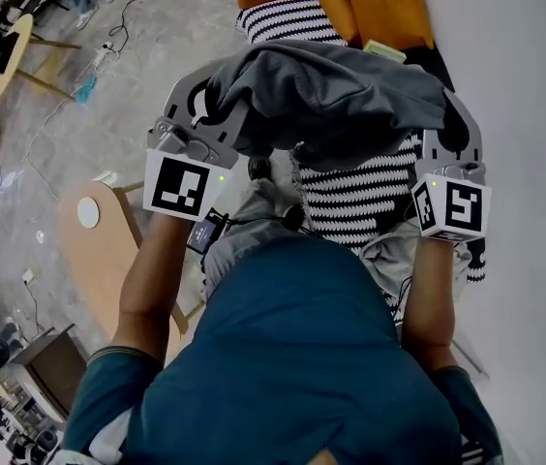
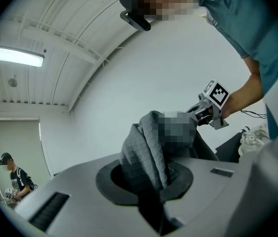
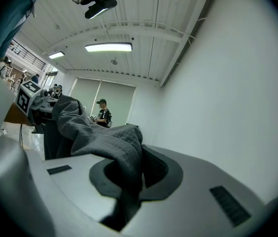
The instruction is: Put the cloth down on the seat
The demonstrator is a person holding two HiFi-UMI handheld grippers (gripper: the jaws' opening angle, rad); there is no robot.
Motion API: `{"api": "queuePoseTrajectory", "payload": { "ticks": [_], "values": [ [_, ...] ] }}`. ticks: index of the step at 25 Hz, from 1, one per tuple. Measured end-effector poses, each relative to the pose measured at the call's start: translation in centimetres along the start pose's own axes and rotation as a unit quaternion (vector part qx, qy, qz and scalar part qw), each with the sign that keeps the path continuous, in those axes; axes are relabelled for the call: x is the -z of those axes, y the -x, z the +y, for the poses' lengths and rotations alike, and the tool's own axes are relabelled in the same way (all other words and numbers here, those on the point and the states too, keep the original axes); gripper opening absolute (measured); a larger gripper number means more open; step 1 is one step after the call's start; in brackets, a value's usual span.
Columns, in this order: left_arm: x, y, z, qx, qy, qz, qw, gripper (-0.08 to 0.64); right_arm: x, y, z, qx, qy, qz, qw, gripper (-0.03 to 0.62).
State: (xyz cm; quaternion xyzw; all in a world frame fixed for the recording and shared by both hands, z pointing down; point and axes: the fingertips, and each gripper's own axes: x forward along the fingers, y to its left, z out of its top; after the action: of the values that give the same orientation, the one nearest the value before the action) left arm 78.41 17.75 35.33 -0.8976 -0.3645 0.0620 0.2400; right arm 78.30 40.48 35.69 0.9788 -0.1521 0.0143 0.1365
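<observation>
A grey cloth (image 1: 331, 90) hangs stretched between my two grippers, held up over the seat (image 1: 350, 197) with its black-and-white striped cover. My left gripper (image 1: 220, 105) is shut on the cloth's left end, and in the left gripper view the fabric (image 2: 146, 152) bunches up out of the closed jaws. The right gripper (image 1: 450, 124) is shut on the right end, where the cloth (image 3: 104, 142) drapes over its jaws. Both sets of fingertips are buried under fabric. Each gripper view also shows the opposite gripper: the right gripper (image 2: 210, 107) and the left gripper (image 3: 30, 100).
Orange cushions (image 1: 370, 3) lie at the far end of the seat. A wooden side table (image 1: 99, 240) stands to my left, and a round table (image 1: 7, 56) is farther off. A white wall (image 1: 525, 85) runs along the right. A person (image 3: 102, 112) stands across the room.
</observation>
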Motion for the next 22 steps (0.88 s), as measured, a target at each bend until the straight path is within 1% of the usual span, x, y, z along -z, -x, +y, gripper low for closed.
{"api": "queuePoseTrajectory", "payload": {
  "ticks": [5, 9, 12, 16, 22],
  "values": [
    [1.7, -3.1, 1.1, 0.027, 0.005, -0.009, 0.9996, 0.049, 0.8, -2.1, -1.3, 0.029, -0.001, 0.01, 1.0, 0.031],
    [3.8, -6.2, 2.4, 0.046, 0.016, -0.018, 0.9986, 0.049, 2.2, -4.4, -2.4, 0.055, -0.004, 0.02, 0.998, 0.031],
    [5.5, -8.6, 3.8, 0.062, 0.018, -0.018, 0.9978, 0.049, 3.5, -6.7, -2.9, 0.066, -0.015, 0.031, 0.997, 0.031],
    [8.4, -12.2, 5.0, 0.078, 0.019, -0.013, 0.9967, 0.049, 6.0, -10.3, -4.1, 0.08, -0.028, 0.036, 0.996, 0.031],
    [13.4, -17.5, 4.9, 0.11, 0.026, 0.0, 0.9936, 0.049, 11.4, -14.4, -5.9, 0.1, -0.045, 0.054, 0.992, 0.031]
  ]
}}
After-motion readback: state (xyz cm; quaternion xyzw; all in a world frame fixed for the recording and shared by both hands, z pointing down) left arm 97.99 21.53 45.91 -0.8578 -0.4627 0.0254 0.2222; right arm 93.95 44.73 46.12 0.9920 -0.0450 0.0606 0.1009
